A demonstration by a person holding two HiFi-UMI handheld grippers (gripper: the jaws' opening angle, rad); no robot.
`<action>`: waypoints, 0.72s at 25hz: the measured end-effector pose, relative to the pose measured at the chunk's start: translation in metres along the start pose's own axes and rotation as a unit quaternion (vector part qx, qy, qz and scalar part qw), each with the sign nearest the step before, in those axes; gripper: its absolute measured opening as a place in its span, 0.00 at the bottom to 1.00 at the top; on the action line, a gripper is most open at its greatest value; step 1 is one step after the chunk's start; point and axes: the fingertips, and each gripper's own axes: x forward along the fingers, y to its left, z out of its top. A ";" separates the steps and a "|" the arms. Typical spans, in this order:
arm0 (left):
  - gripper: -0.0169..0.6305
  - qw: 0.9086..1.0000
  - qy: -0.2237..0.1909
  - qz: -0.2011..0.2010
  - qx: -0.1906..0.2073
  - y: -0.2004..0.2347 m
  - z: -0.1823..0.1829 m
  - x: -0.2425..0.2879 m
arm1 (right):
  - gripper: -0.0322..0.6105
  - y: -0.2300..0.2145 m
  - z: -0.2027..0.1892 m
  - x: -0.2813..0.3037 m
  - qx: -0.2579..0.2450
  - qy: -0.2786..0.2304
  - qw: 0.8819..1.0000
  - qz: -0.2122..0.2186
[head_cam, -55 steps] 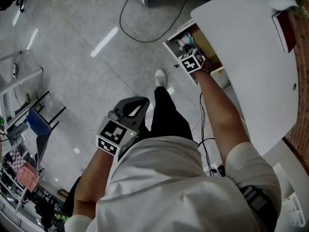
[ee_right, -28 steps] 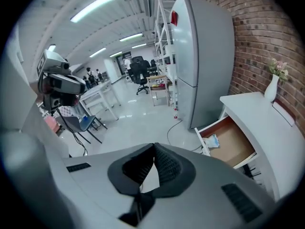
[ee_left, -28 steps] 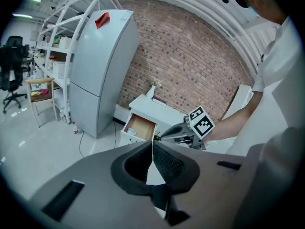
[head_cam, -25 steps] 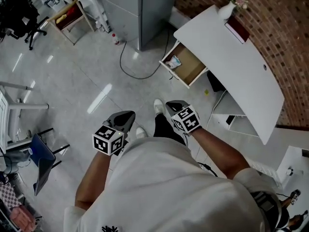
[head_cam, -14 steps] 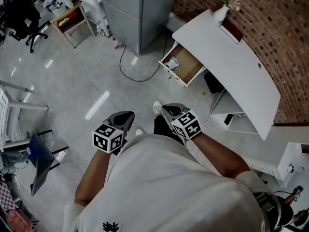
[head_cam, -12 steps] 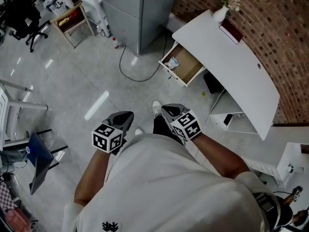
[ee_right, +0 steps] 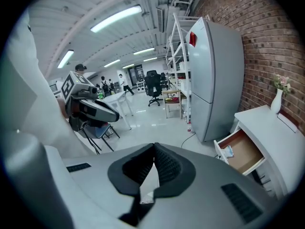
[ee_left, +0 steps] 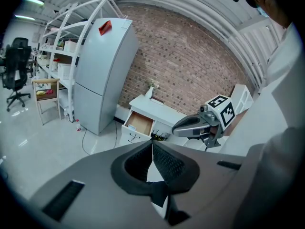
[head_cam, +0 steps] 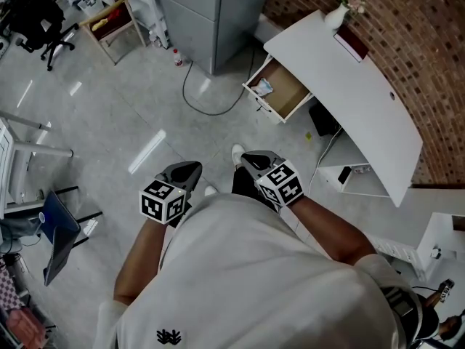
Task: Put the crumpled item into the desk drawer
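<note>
The white desk (head_cam: 349, 86) stands by the brick wall with its wooden drawer (head_cam: 282, 91) pulled open. A pale crumpled item (head_cam: 263, 87) lies in the drawer's front corner; it also shows in the right gripper view (ee_right: 228, 151). Both grippers are held close to the person's body, well back from the desk. My left gripper (head_cam: 193, 169) is shut and holds nothing, its pads meeting in its own view (ee_left: 152, 144). My right gripper (head_cam: 247, 157) is likewise shut and bare (ee_right: 154, 147). Each gripper appears in the other's view, the right one (ee_left: 198, 124) and the left one (ee_right: 93, 108).
A grey fridge (head_cam: 211, 13) stands left of the desk, and a black cable (head_cam: 207, 104) loops on the floor in front of it. A vase (head_cam: 338, 14) sits on the desk's far end. A blue chair (head_cam: 58, 231) and shelving are at the left.
The right gripper was at the open drawer 2.2 s ago; it has since drawn back to the body and the person stands farther from the desk. Hardly anything moves in the last half second.
</note>
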 end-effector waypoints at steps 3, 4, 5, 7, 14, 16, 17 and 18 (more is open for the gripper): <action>0.06 1.000 0.001 0.001 0.000 0.000 -0.004 -0.002 | 0.10 0.005 0.003 0.001 -0.002 -0.003 1.000 0.002; 0.06 1.000 0.001 0.000 -0.001 0.000 -0.005 -0.003 | 0.10 0.006 0.004 0.001 -0.002 -0.003 1.000 0.002; 0.06 1.000 0.001 0.000 -0.001 0.000 -0.006 -0.003 | 0.10 0.007 0.004 0.001 -0.002 -0.004 1.000 0.002; 0.06 1.000 0.000 -0.001 -0.002 0.000 -0.007 -0.004 | 0.10 0.010 0.004 0.002 -0.001 -0.004 1.000 0.004; 0.06 1.000 0.001 -0.003 -0.002 0.004 -0.008 -0.005 | 0.09 0.015 0.007 0.006 -0.001 -0.003 1.000 0.007; 0.06 1.000 0.002 -0.003 -0.002 0.007 -0.009 -0.006 | 0.09 0.017 0.007 0.010 -0.002 -0.002 1.000 0.008; 0.06 1.000 0.003 -0.003 -0.003 0.008 -0.011 -0.006 | 0.09 0.018 0.007 0.011 -0.002 -0.002 1.000 0.009; 0.06 1.000 0.004 -0.003 -0.003 0.009 -0.012 -0.006 | 0.09 0.019 0.006 0.012 -0.003 -0.001 1.000 0.010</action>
